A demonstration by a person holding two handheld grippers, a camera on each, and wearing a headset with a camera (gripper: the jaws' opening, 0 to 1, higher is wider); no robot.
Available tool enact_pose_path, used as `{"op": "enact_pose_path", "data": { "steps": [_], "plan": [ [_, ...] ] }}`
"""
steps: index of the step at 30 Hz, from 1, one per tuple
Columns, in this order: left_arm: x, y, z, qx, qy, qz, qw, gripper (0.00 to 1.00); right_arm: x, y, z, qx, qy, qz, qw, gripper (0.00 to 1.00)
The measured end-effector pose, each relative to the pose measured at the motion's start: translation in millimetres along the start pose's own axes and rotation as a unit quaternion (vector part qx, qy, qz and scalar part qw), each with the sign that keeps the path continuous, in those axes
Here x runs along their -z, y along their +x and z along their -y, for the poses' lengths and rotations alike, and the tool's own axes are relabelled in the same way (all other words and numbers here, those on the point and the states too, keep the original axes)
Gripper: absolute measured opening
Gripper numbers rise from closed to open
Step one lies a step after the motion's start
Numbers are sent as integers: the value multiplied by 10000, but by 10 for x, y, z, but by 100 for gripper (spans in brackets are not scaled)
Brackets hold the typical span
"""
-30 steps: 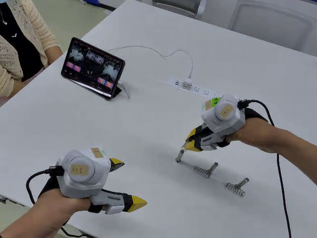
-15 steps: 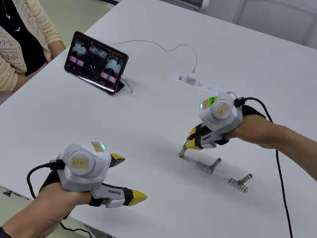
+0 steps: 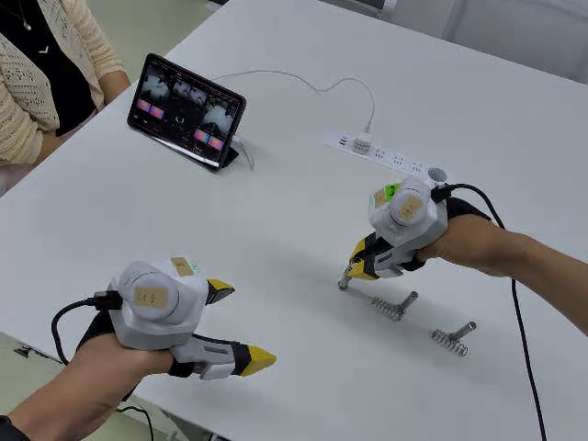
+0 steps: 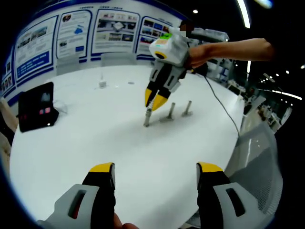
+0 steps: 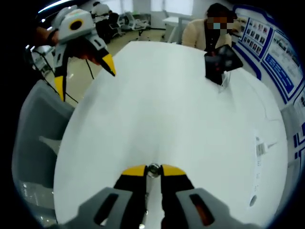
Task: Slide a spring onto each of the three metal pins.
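Observation:
My right gripper [image 3: 356, 267] is shut on the upper end of the leftmost metal pin [image 3: 344, 280], which stands tilted with its foot on the white table [image 3: 276, 211]. In the right gripper view the pin's round metal end [image 5: 153, 169] sits between the yellow fingertips. The jaws hide whether a spring is on it. To its right lie two more pins, each with a spring on it: one in the middle [image 3: 393, 305], one at the far right [image 3: 453, 338]. My left gripper [image 3: 241, 324] hovers open at the near left, far from the pins, with nothing between its fingers [image 4: 102, 168].
A tablet [image 3: 186, 110] stands propped at the far left, with a white power strip [image 3: 381, 158] and cable behind the pins. A person in a cream knit top [image 3: 41, 83] sits at the table's left edge. The table's near edge runs just under my left gripper.
The head view has shifted a little. The right gripper stays shut on the leftmost pin in the same spot, and the left gripper stays open.

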State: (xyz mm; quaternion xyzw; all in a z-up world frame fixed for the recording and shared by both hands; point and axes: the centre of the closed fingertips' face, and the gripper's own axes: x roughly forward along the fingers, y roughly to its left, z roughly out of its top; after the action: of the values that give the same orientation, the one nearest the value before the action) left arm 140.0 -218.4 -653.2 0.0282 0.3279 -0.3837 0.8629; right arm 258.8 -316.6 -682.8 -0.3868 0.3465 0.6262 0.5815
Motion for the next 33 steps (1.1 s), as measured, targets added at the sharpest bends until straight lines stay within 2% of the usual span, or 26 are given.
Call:
{"op": "enact_pose_path", "data": {
  "steps": [33],
  "plan": [
    [22,-32,-34,-78,-87,-7,9999,70,159,303,9,-76,6,-219,9997,13]
  ]
}}
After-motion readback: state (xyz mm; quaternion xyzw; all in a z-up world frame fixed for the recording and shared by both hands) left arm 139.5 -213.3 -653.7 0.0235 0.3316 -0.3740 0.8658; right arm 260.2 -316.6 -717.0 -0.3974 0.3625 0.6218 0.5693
